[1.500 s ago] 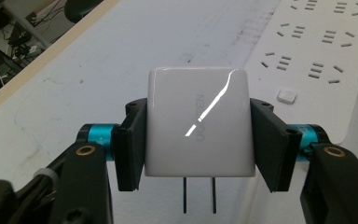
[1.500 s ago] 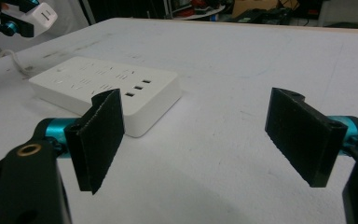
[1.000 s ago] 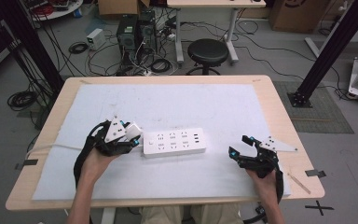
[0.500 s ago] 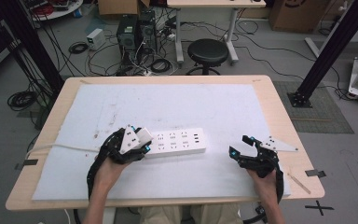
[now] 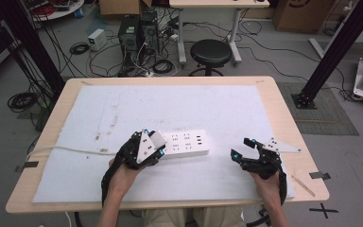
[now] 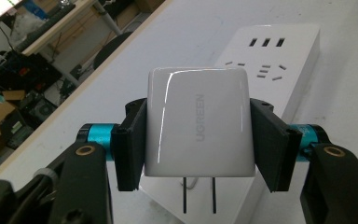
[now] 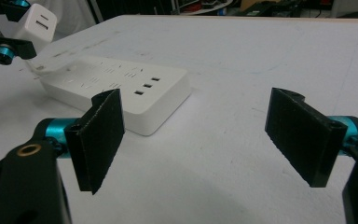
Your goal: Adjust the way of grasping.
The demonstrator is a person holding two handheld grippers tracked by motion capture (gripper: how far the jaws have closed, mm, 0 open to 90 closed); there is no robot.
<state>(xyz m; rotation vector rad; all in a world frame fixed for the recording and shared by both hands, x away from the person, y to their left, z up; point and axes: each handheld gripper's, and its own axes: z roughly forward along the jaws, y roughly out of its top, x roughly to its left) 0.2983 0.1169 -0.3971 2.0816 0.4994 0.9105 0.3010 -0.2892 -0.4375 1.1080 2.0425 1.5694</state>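
— Charger in hand? Clamped: left gripper [image 6: 198,140] squeezing glossy white cube-shaped plastic charger [image 6: 199,123], prongs hanging just above near end of long white plastic power strip [image 6: 265,70].

— Left to do? Seating prongs. Right gripper [image 7: 209,135] gaping wide, holding nothing.

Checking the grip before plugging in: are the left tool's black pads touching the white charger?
Touching. In the left gripper view both pads press flush against the sides of the white square charger, no gap.

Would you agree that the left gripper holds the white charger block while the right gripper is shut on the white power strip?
Not quite: the right gripper is open and empty, apart from the white rectangular power strip, as the right gripper view shows. The left gripper does hold the white charger block.
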